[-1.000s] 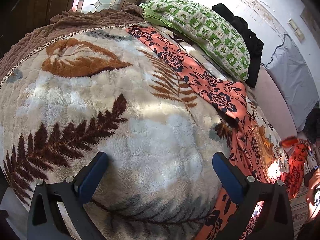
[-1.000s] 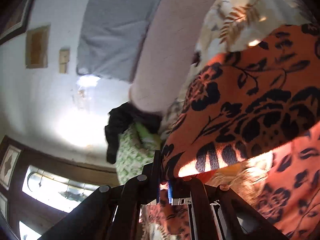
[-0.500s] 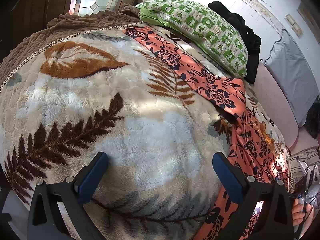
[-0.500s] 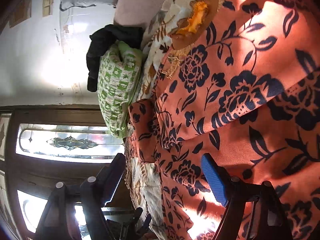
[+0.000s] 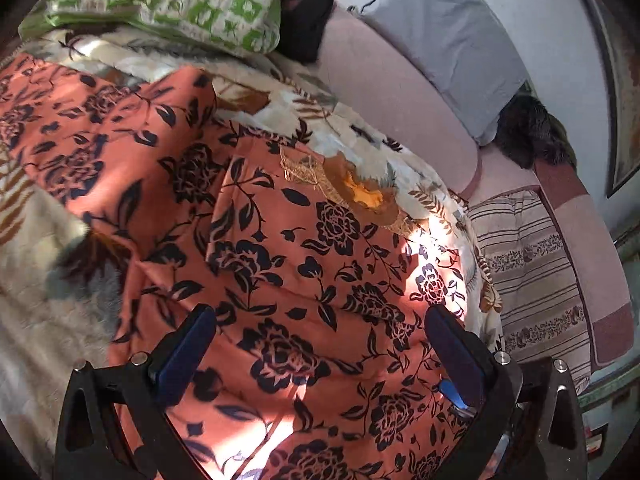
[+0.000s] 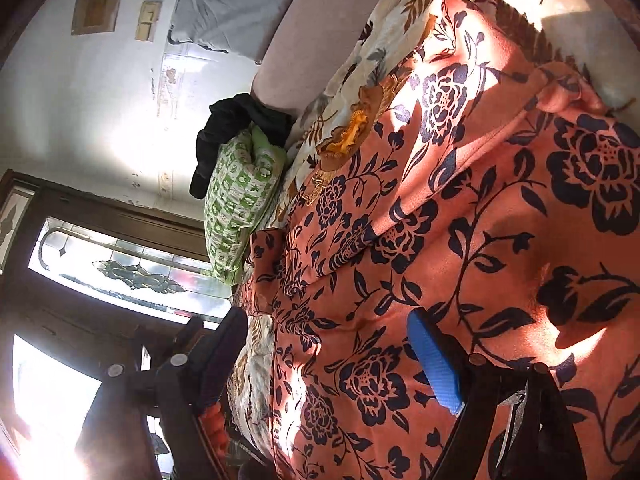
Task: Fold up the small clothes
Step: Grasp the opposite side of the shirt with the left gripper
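Orange flowered cloth (image 5: pixel 304 288) lies spread on the fluffy leaf-print blanket (image 5: pixel 44 280) on the bed. It has dark blue flowers all over it. One long strip of it runs off toward the green checked pillow (image 5: pixel 172 4) at the far end. The wide part lies close, right under both tools.

The left gripper (image 5: pixel 320 348) is wide open. Its blue pads (image 5: pixel 184 352) hang over the cloth and nothing is pinched between them. The right gripper (image 6: pixel 332 360) has just been opening, and its jaws now stand wide apart too. The cloth lies under and past them, and no fold is caught in them.

So the cloth is let go and rests flat on the bed by itself.

Seen from the left gripper, the cloth runs away in front and to the left, with a folded edge (image 5: pixel 224 216) just ahead of the fingers. Seen from the right gripper, a raised fold (image 6: pixel 460 184) slants across the cloth in front. Both grippers are close to the wide part, and I cannot tell which is nearer. The next step is probably to grab an edge and fold it along the long strip.
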